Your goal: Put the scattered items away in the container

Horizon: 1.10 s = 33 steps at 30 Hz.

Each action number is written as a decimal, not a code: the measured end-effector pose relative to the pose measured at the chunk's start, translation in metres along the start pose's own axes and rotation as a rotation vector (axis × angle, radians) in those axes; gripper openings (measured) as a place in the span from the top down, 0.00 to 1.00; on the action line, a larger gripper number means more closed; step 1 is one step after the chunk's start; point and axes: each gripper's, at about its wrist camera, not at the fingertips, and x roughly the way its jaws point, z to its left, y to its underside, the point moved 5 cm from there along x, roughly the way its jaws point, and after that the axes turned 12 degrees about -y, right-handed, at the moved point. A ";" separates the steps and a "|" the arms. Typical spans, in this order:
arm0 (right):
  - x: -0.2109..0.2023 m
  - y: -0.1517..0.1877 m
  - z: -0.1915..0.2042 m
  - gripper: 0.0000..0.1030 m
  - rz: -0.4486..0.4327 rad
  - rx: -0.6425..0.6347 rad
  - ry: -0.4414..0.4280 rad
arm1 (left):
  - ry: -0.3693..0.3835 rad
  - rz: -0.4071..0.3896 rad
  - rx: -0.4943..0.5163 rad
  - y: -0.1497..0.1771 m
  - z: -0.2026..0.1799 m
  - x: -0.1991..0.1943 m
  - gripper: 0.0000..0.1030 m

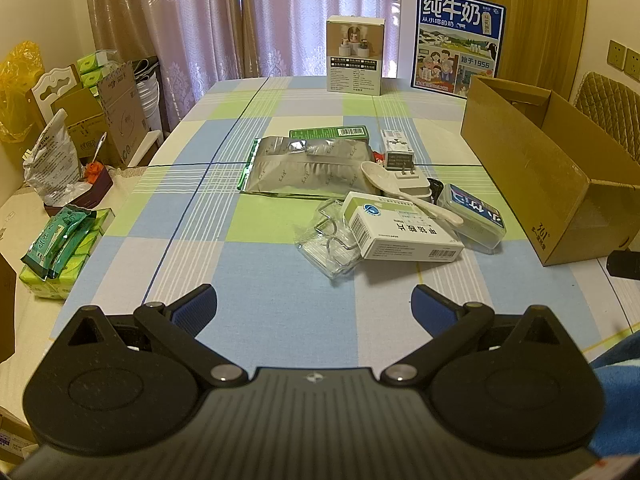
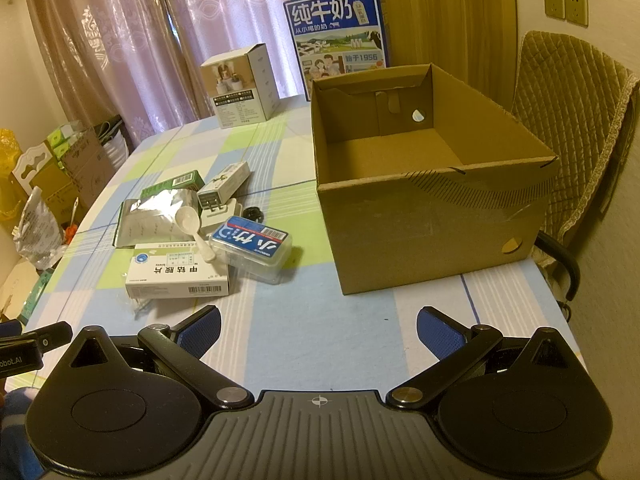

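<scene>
Progress: nil; cardboard box (image 2: 424, 184), frame centre-right, empty; medicine carton (image 2: 178, 276), spoon (image 2: 192, 226), foil pouch (image 2: 154, 216) outside; left gripper (image 1: 314, 312), right gripper (image 2: 318, 334) released, unladen.

Both views look forward and slightly down from the near edge of the desk (image 1: 280, 312). The left wrist view faces the central clutter, the cardboard box (image 1: 560, 184) at its right. The right wrist view sits further right, nearer that box (image 2: 432, 216); both share the clutter and far milk carton (image 1: 456, 40).
</scene>
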 end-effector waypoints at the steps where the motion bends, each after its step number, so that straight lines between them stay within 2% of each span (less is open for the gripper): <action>1: 0.000 0.000 0.000 0.02 0.000 0.000 0.000 | 0.000 0.000 0.000 0.000 0.000 0.000 0.01; 25: -0.002 -0.006 0.003 0.02 0.007 -0.005 0.001 | 0.000 0.001 -0.001 0.000 0.000 0.000 0.01; 33: 0.005 0.002 0.000 0.02 0.011 -0.007 0.002 | 0.001 0.002 0.003 0.001 -0.005 0.004 0.01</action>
